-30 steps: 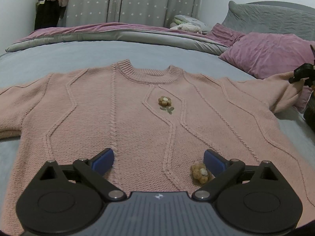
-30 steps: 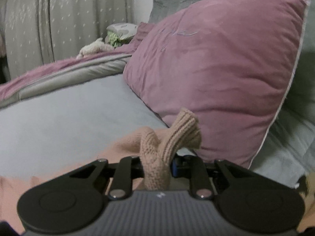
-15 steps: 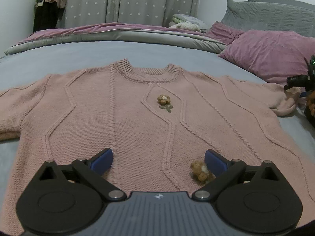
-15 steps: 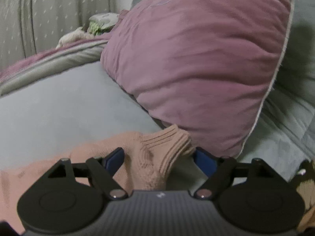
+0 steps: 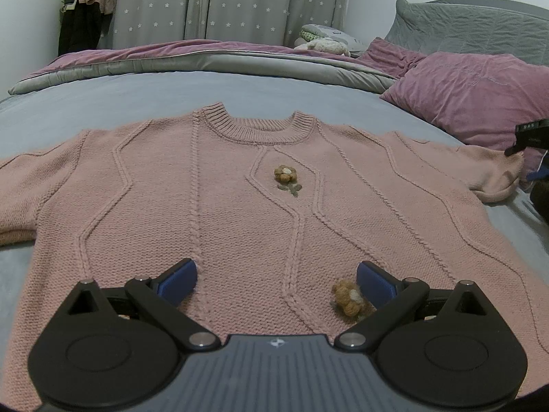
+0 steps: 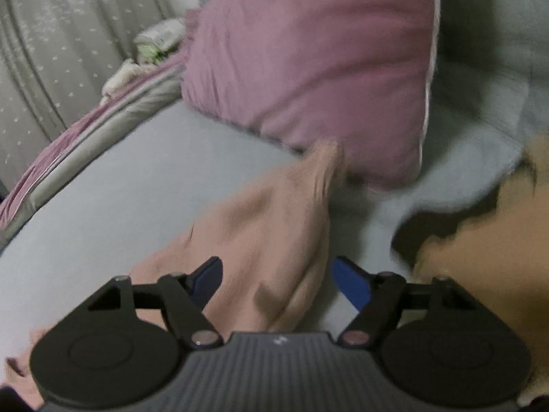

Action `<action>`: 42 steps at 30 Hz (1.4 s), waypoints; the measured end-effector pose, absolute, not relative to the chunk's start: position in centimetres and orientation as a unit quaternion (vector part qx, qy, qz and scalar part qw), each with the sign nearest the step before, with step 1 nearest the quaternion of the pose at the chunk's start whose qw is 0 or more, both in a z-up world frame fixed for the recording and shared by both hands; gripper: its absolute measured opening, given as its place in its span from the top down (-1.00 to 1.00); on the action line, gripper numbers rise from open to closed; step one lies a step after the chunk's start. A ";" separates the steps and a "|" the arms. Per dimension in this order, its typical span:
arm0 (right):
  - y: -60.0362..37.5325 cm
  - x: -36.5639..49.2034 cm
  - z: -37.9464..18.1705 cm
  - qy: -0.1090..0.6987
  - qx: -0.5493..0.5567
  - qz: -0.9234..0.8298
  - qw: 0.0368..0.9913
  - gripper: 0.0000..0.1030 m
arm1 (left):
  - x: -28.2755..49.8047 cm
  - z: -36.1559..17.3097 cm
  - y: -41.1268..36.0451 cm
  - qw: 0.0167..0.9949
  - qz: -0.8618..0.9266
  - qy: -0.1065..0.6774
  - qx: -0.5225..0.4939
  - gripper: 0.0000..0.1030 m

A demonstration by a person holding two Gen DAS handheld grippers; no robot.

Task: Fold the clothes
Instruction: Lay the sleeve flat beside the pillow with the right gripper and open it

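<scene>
A pink cable-knit sweater (image 5: 240,189) lies face up and spread flat on the grey bed, collar at the far side, with two small knitted flowers on its front. My left gripper (image 5: 276,279) hovers open over the lower hem, nothing between its blue pads. In the right wrist view the sweater's right sleeve (image 6: 274,226) lies loose on the sheet, its cuff against a purple pillow (image 6: 308,68). My right gripper (image 6: 278,281) is open above the sleeve, not holding it. That view is motion-blurred. The right gripper's black tip (image 5: 532,134) shows at the left wrist view's right edge.
A purple pillow (image 5: 473,99) and a grey one lie at the right. A folded purple-grey duvet (image 5: 206,58) runs along the far side before star-patterned curtains. A tan and dark shape (image 6: 487,233), blurred, sits at the right of the right wrist view.
My right gripper opened and let go of the sleeve cuff, which dropped onto the bed by the pillow; the gripper then drew back. The left gripper stayed open over the hem.
</scene>
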State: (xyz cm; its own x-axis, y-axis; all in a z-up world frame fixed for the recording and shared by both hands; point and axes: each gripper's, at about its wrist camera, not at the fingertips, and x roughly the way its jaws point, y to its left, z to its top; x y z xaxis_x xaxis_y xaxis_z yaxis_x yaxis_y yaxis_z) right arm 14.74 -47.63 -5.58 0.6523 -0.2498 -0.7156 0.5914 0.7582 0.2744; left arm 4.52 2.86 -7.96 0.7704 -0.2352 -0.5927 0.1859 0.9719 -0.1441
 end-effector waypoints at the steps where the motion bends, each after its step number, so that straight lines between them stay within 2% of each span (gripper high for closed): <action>1: -47.5 14.7 -5.9 0.345 0.263 -0.240 0.868 -0.36 | 4.5 -8.0 2.9 0.940 -0.112 0.320 -0.038 -0.94; 4: -47.2 14.5 -6.9 0.357 0.300 -0.238 0.852 -0.14 | 4.5 -7.9 2.9 0.940 -0.112 0.320 -0.037 -0.94; 7: -46.9 14.3 -7.9 0.369 0.336 -0.235 0.834 0.28 | 4.6 -8.0 2.9 0.940 -0.112 0.321 -0.036 -0.94; 9: -46.9 14.1 -8.5 0.373 0.354 -0.230 0.826 0.62 | 4.6 -7.9 3.0 0.940 -0.112 0.321 -0.035 -0.94; 11: -47.2 13.8 -8.7 0.369 0.358 -0.222 0.828 0.73 | 4.6 -7.9 3.0 0.940 -0.113 0.321 -0.035 -0.94; 19: -47.0 13.0 -9.1 0.372 0.267 -0.220 0.861 0.70 | 4.6 -7.9 2.8 0.939 -0.112 0.322 -0.031 -0.94; 23: -45.9 12.2 -8.1 0.364 0.238 -0.221 0.873 0.24 | 4.5 -7.9 2.7 0.939 -0.112 0.323 -0.029 -0.94; 24: -45.7 11.9 -7.8 0.359 0.231 -0.222 0.877 0.21 | 4.5 -7.9 2.7 0.939 -0.111 0.323 -0.029 -0.94; 34: -44.2 11.1 -4.3 0.281 0.159 -0.229 0.918 0.25 | 4.6 -8.0 2.5 0.939 -0.111 0.323 -0.024 -0.96; 42: -43.4 16.2 -6.0 0.272 0.066 -0.261 0.924 0.37 | 4.5 -8.1 2.3 0.939 -0.112 0.324 -0.016 -0.99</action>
